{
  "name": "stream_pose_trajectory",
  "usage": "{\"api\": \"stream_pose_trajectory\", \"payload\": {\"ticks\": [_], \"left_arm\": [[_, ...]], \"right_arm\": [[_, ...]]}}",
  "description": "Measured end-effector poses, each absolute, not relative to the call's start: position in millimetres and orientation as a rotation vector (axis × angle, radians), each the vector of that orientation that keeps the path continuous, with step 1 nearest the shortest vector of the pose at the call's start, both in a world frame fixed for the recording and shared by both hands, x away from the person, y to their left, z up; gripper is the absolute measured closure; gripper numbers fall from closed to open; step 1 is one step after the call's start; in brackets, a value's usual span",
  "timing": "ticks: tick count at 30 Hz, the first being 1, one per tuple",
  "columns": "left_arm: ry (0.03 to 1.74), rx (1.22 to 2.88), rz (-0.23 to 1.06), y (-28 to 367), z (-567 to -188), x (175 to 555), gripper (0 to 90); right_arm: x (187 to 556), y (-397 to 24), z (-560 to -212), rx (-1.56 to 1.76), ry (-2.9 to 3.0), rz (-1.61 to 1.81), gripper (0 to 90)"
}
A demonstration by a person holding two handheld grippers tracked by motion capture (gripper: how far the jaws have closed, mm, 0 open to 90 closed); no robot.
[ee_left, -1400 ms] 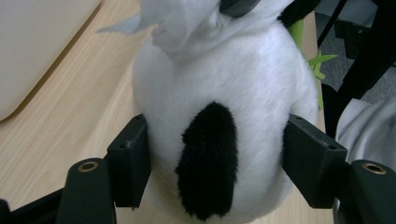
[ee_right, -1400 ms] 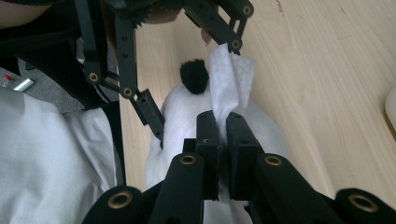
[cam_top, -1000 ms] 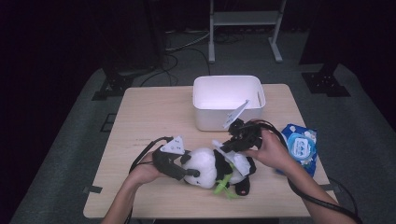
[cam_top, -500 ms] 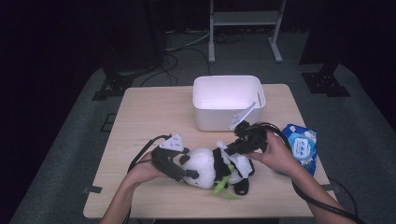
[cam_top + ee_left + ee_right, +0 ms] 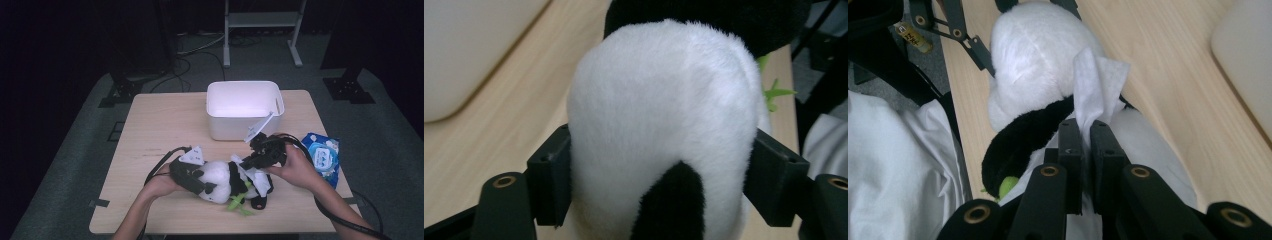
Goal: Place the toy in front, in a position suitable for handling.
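left gripper (image 5: 202,184): held low in the left hand (image 5: 161,184), pointing toward the right gripper. its jaws have just been closing and now sit one against each flank of the panda's head (image 5: 664,130), with the pads (image 5: 549,180) meeting the fur. right gripper (image 5: 246,165): held in the right hand (image 5: 295,167), pointing toward the left gripper. its jaws stand almost together, pinching a white wipe (image 5: 1095,87) that rises from between the fingertips (image 5: 1070,135). both forearms enter from the near edge, elbows out and wrists angled inward.
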State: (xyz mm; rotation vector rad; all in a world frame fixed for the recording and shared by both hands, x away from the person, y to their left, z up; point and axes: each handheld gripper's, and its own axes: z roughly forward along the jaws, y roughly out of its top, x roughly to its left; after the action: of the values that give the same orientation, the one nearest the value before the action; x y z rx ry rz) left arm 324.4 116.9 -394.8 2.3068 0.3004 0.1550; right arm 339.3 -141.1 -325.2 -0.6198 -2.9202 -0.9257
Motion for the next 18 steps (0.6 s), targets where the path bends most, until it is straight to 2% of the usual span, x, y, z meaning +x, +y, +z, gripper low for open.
{"api": "stream_pose_trajectory", "payload": {"ticks": [3,8,15,18], "left_arm": [[0.265,2.325,0.276,115.1,-393.3,323.5,26.8],[0.217,2.307,0.385,114.1,-394.8,322.2,27.0],[0.221,2.305,0.358,120.0,-397.8,323.2,26.7],[0.287,2.264,0.259,126.2,-400.7,326.6,23.6]], "right_arm": [[339.8,-139.3,-321.7,-0.613,-2.945,-0.932,84.8],[343.8,-127.8,-316.7,-0.592,-2.947,-0.962,84.8],[350.7,-105.5,-313.6,-0.553,-2.986,-0.980,84.7],[356.2,-113.8,-319.8,-0.612,-3.023,-0.923,84.4]]}}
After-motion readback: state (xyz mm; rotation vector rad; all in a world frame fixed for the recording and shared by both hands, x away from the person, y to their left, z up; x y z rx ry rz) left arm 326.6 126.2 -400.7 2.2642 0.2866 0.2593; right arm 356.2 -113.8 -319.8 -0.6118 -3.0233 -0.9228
